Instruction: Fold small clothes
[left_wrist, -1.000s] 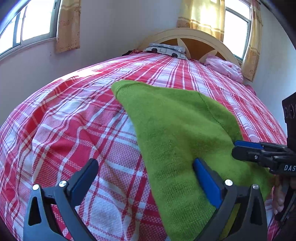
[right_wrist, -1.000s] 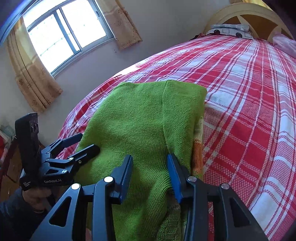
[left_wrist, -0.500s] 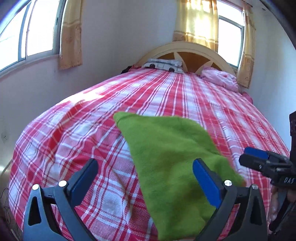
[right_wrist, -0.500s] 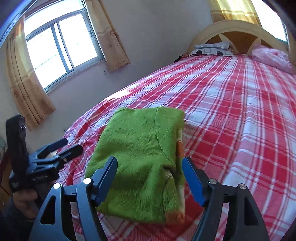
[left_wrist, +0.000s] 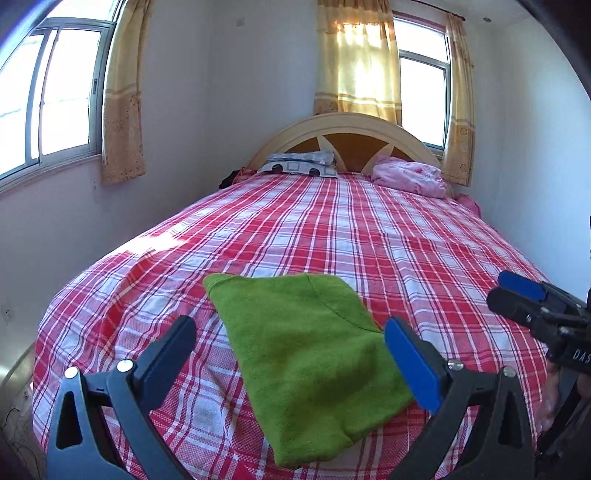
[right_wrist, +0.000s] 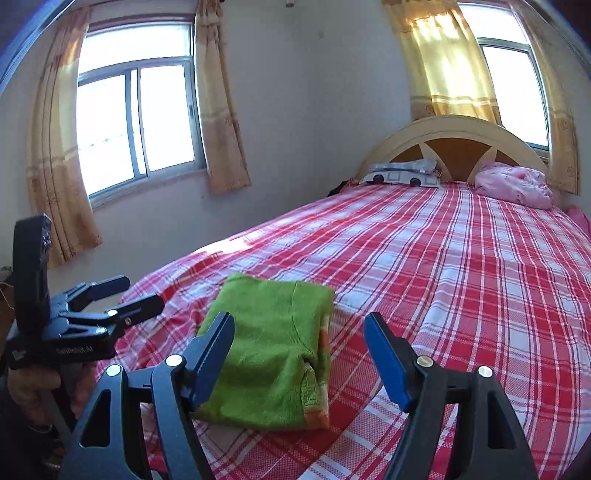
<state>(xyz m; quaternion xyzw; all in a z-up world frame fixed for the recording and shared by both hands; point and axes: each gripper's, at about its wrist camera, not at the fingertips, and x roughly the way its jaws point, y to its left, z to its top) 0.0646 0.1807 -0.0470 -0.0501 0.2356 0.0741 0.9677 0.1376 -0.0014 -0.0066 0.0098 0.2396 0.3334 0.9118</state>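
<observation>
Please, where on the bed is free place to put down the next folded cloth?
The plaid bedspread is bare between the green folded garment and the pillows at the headboard, and to the garment's right. It is crowded only near the foot edge, around the garment.
</observation>
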